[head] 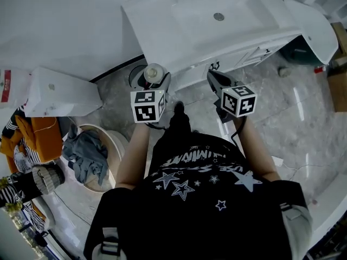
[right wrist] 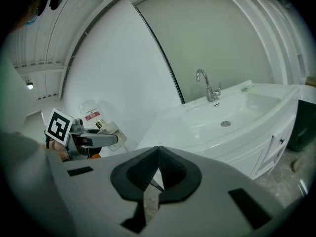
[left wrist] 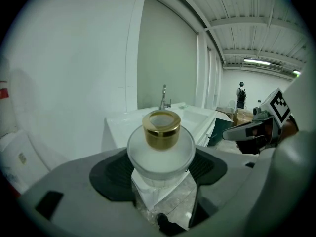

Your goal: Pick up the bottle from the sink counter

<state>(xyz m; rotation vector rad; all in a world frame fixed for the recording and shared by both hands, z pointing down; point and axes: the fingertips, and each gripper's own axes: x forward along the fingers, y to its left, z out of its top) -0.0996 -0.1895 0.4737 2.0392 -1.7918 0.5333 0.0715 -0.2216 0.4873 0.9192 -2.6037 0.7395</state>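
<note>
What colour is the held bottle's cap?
Shiny gold cap on the frosted bottle; clearest in the left gripper view.

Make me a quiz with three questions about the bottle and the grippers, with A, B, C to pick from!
1. Where is the bottle?
A in the right gripper
B in the left gripper
C on a chair

2. What colour is its cap?
A gold
B red
C blue

3. How is the right gripper?
A wide open
B shut on a cup
C shut, holding nothing

Answers:
1 B: the left gripper view shows the bottle clamped between that gripper's pads.
2 A: the cap shines gold above the frosted white body.
3 C: its pads meet with nothing between them.
</note>
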